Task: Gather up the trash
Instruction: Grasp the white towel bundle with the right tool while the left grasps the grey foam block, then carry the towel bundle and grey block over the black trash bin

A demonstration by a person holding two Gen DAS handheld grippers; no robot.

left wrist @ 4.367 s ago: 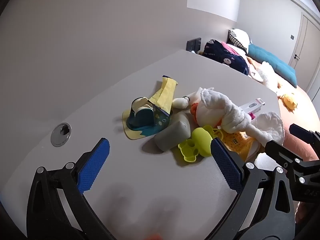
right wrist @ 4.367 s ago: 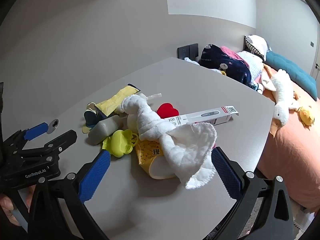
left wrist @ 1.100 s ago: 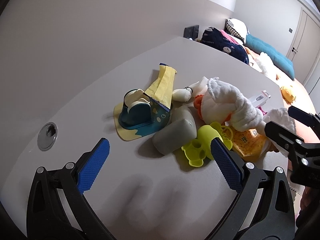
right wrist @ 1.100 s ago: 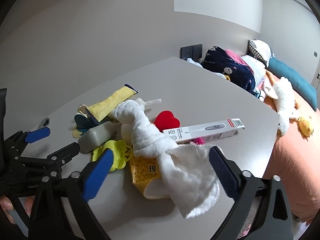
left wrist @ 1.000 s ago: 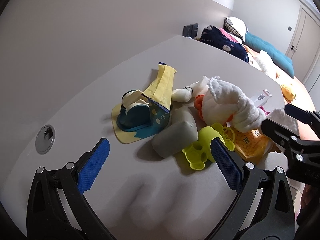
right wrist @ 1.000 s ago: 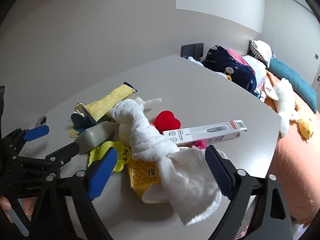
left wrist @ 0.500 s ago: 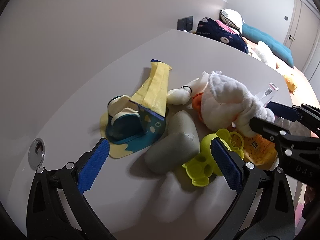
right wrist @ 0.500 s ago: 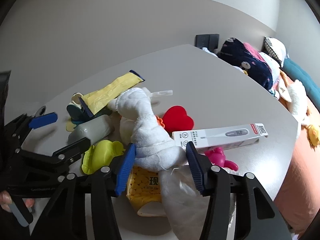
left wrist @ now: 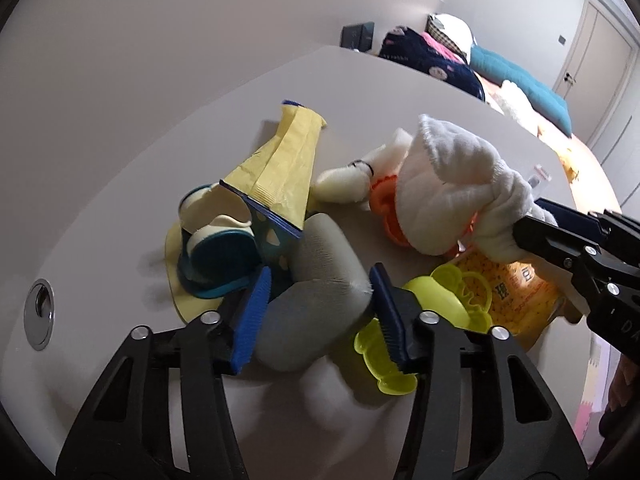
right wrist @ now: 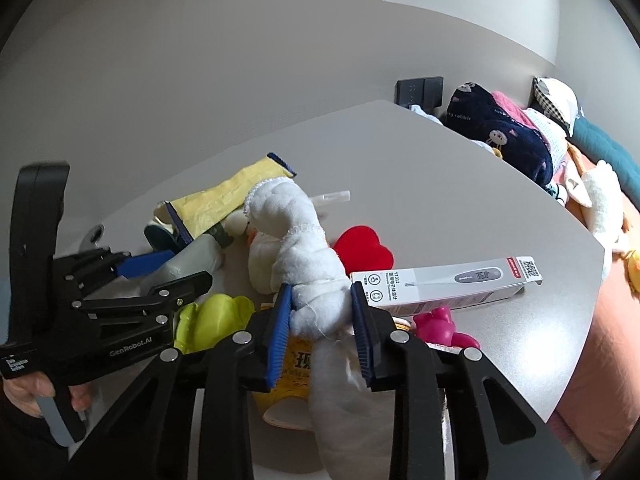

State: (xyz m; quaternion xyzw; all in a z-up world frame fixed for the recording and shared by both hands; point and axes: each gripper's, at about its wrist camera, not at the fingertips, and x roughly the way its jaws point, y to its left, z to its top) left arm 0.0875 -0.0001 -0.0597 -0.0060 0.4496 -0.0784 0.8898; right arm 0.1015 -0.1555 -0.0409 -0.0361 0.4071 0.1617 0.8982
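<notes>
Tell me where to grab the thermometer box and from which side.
Judging by its pose, grip the thermometer box across its narrow width near the free QR-code end, coming from above on the bed side. It lies flat and long on the table; that end sits clear, while the other end abuts the white towel that the right gripper is clamped on.

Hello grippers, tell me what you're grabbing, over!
Right gripper shut on twisted white towel. Left gripper has just been closing on grey rounded pouch. Lime-green plastic toy crowds the left jaws.
</notes>
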